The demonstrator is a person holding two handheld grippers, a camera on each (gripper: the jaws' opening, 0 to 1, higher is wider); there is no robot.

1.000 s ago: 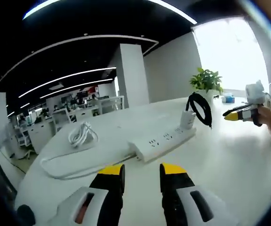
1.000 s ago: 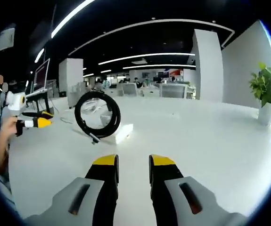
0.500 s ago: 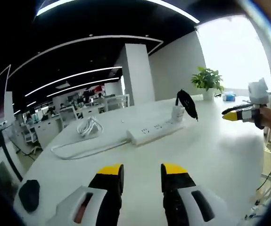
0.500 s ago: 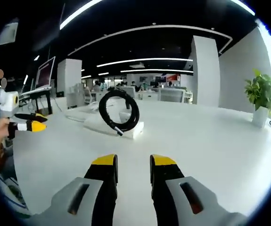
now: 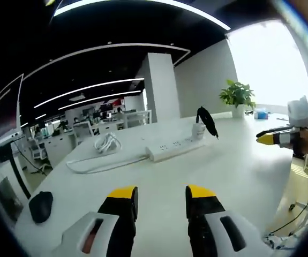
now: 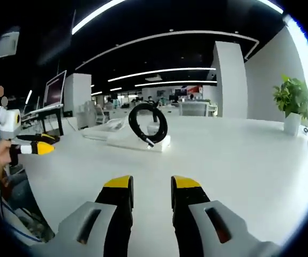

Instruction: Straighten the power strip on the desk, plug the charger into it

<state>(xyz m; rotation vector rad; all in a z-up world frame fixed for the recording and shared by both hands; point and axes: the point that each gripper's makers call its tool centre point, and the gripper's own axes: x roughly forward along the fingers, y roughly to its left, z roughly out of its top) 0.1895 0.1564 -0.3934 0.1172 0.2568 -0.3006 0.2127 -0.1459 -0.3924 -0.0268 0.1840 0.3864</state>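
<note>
Left gripper view: left gripper low over the white desk, jaws apart with nothing between them. Well beyond its yellow tips, the white power strip flat on the desk. At the strip's far end, the white charger upright in a socket, its coiled black cable arching above. From the strip's near end, a white cord trailing to a bundle further back. A black mouse near the desk edge, well apart from the strip. Beyond the charger end, a potted plant. Right gripper off to the side of the strip — tips together.

Right gripper view: right gripper above the desk, jaws parted, empty. Ahead, the power strip end-on, black cable looped over it. Left gripper beside the strip's far end — state cannot be told. Plant well away from the strip.
</note>
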